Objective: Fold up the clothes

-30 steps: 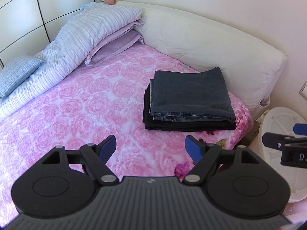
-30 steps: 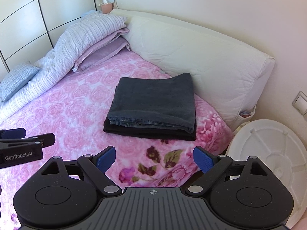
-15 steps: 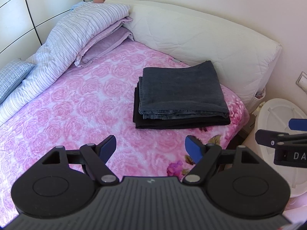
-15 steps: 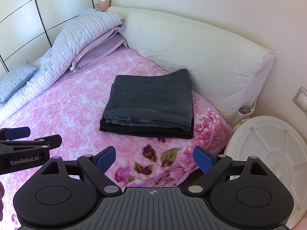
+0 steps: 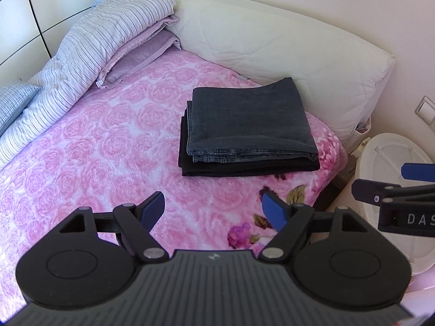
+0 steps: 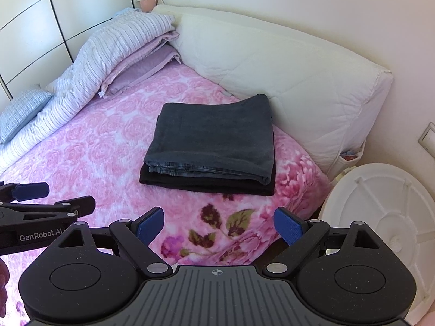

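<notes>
Both pairs of jaws are standing wide apart with nothing between them: the left gripper [image 5: 214,209] and the right gripper [image 6: 218,224] are hanging empty over the near edge of the pink rose blanket [image 5: 89,146], side by side. What has been changing over the last second is slight. The left gripper has been drifting a little forward and to the right, so the folded clothes are sitting more centred ahead of it, while the right one is barely shifting. The pile itself is not moving. The grey jeans [image 5: 250,119] are lying folded square on top of a black garment [image 5: 244,167], stacked near the right side of the bed, just in front of the long cream bolster [image 5: 285,49] and well clear of both grippers. To my eye the folding of these two pieces is done, and I can see no loose garment waiting anywhere on the bed.
</notes>
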Demonstrator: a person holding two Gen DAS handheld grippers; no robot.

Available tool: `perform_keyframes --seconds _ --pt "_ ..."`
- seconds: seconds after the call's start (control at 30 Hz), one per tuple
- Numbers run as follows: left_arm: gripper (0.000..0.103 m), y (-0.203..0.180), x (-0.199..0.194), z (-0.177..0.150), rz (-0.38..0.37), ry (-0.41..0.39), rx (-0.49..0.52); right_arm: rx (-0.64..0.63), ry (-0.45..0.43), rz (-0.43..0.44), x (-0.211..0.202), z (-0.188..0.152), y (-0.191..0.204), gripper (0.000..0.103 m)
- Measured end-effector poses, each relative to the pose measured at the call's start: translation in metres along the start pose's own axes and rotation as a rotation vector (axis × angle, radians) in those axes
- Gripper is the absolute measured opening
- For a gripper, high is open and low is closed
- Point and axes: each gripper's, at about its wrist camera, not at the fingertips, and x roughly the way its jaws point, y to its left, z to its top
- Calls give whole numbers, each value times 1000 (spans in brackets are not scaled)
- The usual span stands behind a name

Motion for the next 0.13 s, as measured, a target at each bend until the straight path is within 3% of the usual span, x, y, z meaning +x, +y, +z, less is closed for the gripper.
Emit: perform_keyframes --seconds 0.13 --pt "76 2 2 1 -22 -3 -21 -5 2 -4 1 -1 1 91"
